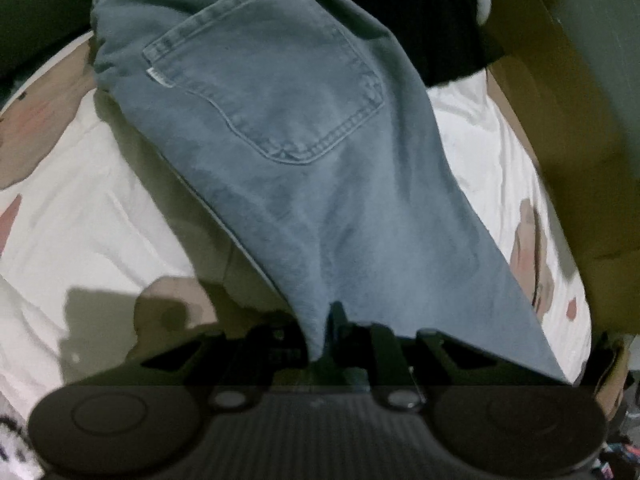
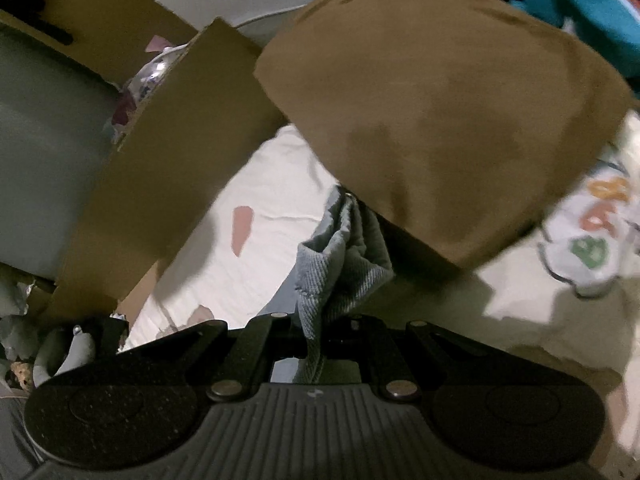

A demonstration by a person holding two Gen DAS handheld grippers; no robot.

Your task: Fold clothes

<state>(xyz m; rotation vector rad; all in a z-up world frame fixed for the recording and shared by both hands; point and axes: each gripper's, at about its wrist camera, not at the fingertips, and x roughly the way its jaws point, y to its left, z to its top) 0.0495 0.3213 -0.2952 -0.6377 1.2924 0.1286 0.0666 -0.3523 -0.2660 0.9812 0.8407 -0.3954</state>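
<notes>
Both fingers pairs clamp jeans (image 1: 288, 152) over white printed sheet (image 1: 100, 216); cardboard box (image 2: 160, 184) beside.

One pair of blue jeans (image 1: 280, 128), one brown folded garment (image 2: 432, 112), one cardboard box (image 2: 160, 168), two grippers.

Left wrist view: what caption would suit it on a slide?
Left gripper shut on blue jeans, back pocket up, lifted over a white printed sheet.
</notes>
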